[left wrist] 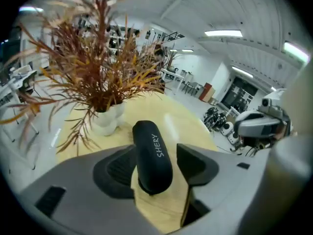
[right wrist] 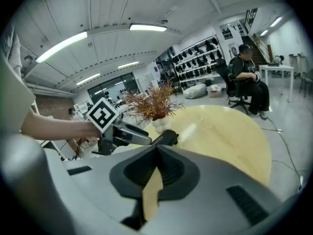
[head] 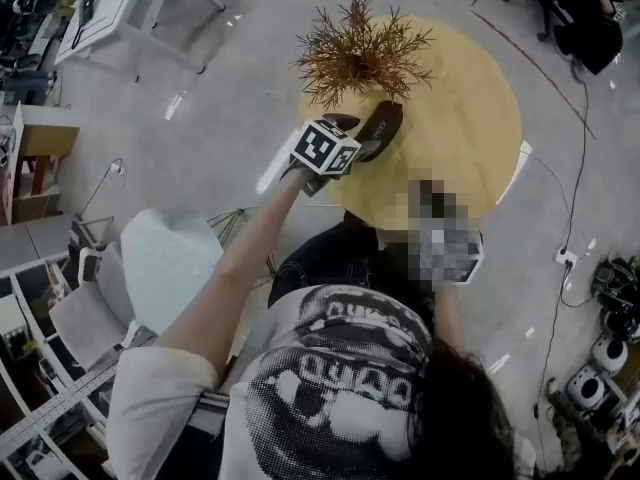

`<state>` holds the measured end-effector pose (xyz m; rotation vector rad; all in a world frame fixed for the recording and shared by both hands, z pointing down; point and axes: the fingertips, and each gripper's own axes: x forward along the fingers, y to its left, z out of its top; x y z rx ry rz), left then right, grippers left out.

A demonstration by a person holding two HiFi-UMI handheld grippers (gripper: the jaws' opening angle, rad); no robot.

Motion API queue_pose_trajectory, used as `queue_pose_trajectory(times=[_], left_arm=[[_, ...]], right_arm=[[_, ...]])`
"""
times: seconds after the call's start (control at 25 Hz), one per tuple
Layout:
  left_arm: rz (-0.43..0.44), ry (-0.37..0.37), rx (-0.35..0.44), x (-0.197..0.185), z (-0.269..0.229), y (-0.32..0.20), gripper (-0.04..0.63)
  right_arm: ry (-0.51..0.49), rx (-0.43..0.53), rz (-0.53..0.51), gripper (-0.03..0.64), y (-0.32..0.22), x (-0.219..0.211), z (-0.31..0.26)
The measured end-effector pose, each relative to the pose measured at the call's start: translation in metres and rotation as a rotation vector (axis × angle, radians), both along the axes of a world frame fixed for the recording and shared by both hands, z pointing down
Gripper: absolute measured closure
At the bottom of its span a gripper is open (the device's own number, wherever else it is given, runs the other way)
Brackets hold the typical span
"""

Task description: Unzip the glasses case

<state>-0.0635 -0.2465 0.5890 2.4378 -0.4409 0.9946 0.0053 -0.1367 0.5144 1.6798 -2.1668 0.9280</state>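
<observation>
A black zipped glasses case (head: pixel 380 130) lies on the round yellow table (head: pixel 470 118), just in front of the plant. In the left gripper view the case (left wrist: pixel 152 155) runs lengthways between the two pads of my left gripper (left wrist: pixel 155 153). The jaws stand open, with a gap showing on the right side of the case. In the right gripper view my right gripper (right wrist: pixel 156 148) is shut with nothing in it. It hangs over the table's near edge, facing the case (right wrist: pixel 164 139) and the left gripper (right wrist: pixel 122 136). In the head view a blurred patch covers it.
A dried reddish plant in a white vase (head: pixel 355 53) stands right behind the case. A person sits in an office chair (right wrist: pixel 247 77) beyond the table. A pale chair (head: pixel 165 263) is at my left, and cables and equipment (head: pixel 610 298) lie on the floor at the right.
</observation>
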Motion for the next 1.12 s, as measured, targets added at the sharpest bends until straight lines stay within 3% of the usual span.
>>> queue_pose_trajectory(times=[0.12, 0.32, 0.52, 0.76, 1.0, 1.12], left_arm=[[0.026, -0.035, -0.054, 0.013, 0.015, -0.007, 0.319], [-0.032, -0.08, -0.149, 0.02, 0.037, -0.017, 0.314], [-0.082, -0.056, -0.26, 0.016, 0.043, -0.016, 0.335], [-0.132, -0.074, -0.305, 0.014, 0.046, -0.014, 0.342], [-0.28, -0.062, -0.401, 0.011, 0.047, -0.003, 0.344], [-0.395, 0.008, -0.536, 0.012, 0.048, 0.004, 0.344]], right_arm=[[0.013, -0.016, 0.038, 0.618, 0.01, -0.001, 0.006], [0.03, -0.042, 0.065, 0.619, 0.023, -0.01, 0.02], [0.045, -0.064, 0.021, 0.618, 0.029, -0.029, 0.039], [0.062, -0.103, -0.078, 0.593, 0.02, -0.063, 0.073], [0.173, -0.154, -0.167, 0.513, 0.002, -0.094, 0.112], [0.226, -0.189, -0.167, 0.504, 0.001, -0.097, 0.128]])
